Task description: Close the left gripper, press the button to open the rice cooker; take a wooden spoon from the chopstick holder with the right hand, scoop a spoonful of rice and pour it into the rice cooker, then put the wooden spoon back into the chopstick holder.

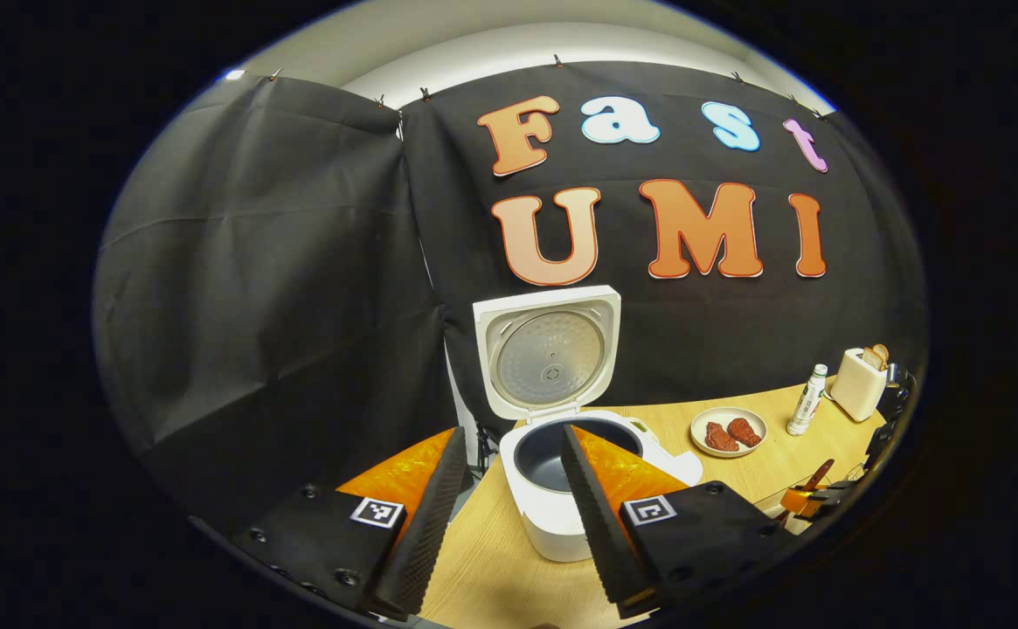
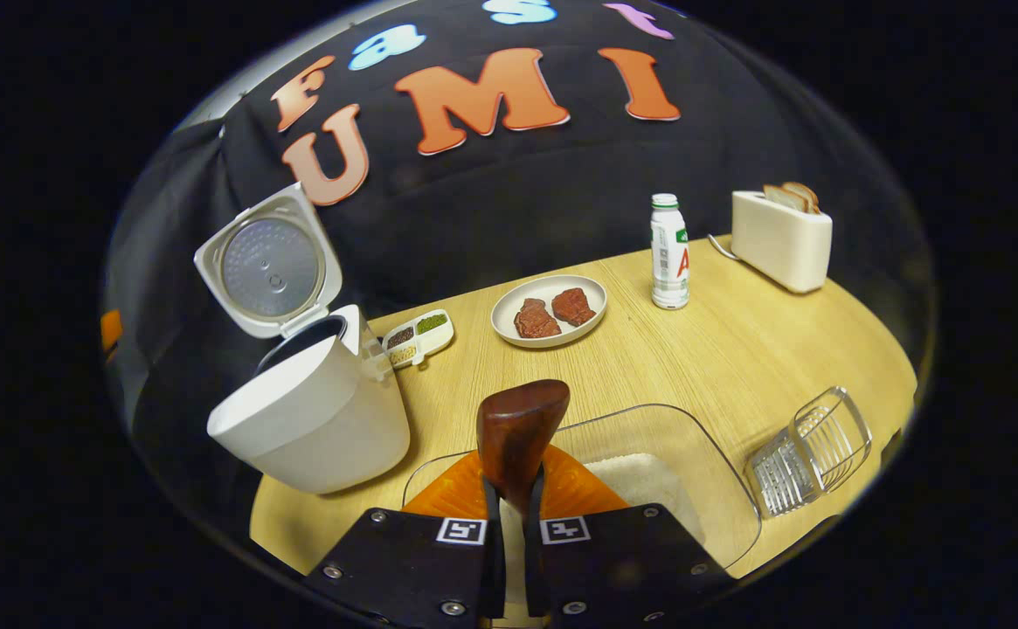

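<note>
Two hand-held grippers, left hand-held gripper (image 1: pixel 509 489) wide before open rice cooker (image 1: pixel 561 489), right hand-held gripper (image 2: pixel 513 524) clamping wooden spoon (image 2: pixel 519 432).

In the left gripper view the rice cooker (image 1: pixel 561 489) was partly covered by a finger (image 1: pixel 592 502) of the left tongs (image 1: pixel 509 515), so its front wall and near rim could not be seen. In the right gripper view the wooden spoon (image 2: pixel 519 432) was cut short where its handle went down between the fingers of the right tongs (image 2: pixel 513 533). Right of the rice cooker, the contents of the small divided dish (image 2: pixel 418 337) were too small to tell.
</note>
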`<state>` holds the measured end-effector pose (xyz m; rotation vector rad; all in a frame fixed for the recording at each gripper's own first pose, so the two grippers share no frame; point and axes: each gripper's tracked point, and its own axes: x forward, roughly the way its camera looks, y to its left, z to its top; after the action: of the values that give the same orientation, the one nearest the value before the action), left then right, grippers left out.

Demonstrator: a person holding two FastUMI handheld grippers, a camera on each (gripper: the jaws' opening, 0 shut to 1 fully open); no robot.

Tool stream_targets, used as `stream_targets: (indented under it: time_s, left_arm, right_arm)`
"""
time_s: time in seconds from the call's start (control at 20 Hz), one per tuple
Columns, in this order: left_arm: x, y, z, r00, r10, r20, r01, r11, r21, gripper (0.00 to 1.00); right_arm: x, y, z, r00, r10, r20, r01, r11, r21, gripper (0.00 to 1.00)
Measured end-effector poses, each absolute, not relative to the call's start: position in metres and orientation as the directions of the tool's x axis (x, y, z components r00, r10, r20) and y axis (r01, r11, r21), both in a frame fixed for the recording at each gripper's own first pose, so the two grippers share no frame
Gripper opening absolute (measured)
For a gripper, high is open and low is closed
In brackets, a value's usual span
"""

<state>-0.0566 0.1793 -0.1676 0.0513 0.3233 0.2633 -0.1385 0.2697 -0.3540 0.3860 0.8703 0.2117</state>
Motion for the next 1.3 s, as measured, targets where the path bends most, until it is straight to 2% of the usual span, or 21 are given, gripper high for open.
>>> stream_targets:
  time_s: [0.05,0.3,0.4,0.45,0.75,0.85,0.95,1.0,1.1,1.15,1.25,1.3]
  left_arm:
    - [-0.056,0.177,-0.168,0.915,0.259,-0.308,-0.242,0.966,0.092,0.77]
    - [-0.049,0.169,-0.168,0.923,0.232,-0.305,-0.213,0.972,0.096,0.77]
    - [-0.048,0.167,-0.169,0.924,0.228,-0.308,-0.209,0.974,0.093,0.73]
    - [-0.049,0.167,-0.170,0.923,0.227,-0.310,-0.209,0.974,0.091,0.77]
    - [-0.046,0.165,-0.173,0.919,0.229,-0.321,-0.212,0.973,0.088,0.77]
    - [-0.045,0.163,-0.173,0.920,0.226,-0.320,-0.208,0.974,0.090,0.73]
    - [-0.044,0.160,-0.171,0.921,0.223,-0.320,-0.204,0.975,0.091,0.73]
    - [-0.043,0.158,-0.171,0.921,0.221,-0.320,-0.202,0.975,0.091,0.77]
    - [-0.040,0.154,-0.172,0.922,0.218,-0.320,-0.198,0.976,0.093,0.73]
    - [-0.038,0.152,-0.172,0.922,0.215,-0.322,-0.195,0.976,0.092,0.77]
    - [-0.036,0.148,-0.170,0.924,0.209,-0.321,-0.189,0.978,0.091,0.73]
    - [-0.035,0.146,-0.169,0.925,0.207,-0.320,-0.187,0.978,0.092,0.77]
  right_arm:
    - [-0.137,0.269,-0.356,0.626,0.336,-0.703,-0.007,0.905,0.426,0.08]
    - [-0.137,0.268,-0.358,0.597,0.358,-0.718,0.080,0.864,0.497,0.08]
    - [-0.138,0.268,-0.360,0.581,0.384,-0.717,0.123,0.830,0.544,0.08]
    - [-0.139,0.267,-0.360,0.574,0.397,-0.716,0.142,0.813,0.565,0.08]
    - [-0.140,0.265,-0.364,0.531,0.480,-0.698,0.243,0.703,0.668,0.08]
    - [-0.142,0.261,-0.368,0.522,0.500,-0.691,0.294,0.655,0.696,0.08]
    - [-0.142,0.253,-0.370,0.521,0.520,-0.676,0.354,0.589,0.726,0.08]
    - [-0.141,0.249,-0.370,0.526,0.528,-0.667,0.378,0.557,0.739,0.08]
    - [-0.139,0.240,-0.369,0.539,0.535,-0.651,0.409,0.510,0.757,0.08]
    - [-0.137,0.237,-0.369,0.545,0.534,-0.646,0.418,0.494,0.762,0.08]
    - [-0.130,0.228,-0.366,0.562,0.532,-0.633,0.432,0.464,0.773,0.08]
    - [-0.126,0.223,-0.363,0.573,0.532,-0.624,0.440,0.444,0.781,0.08]
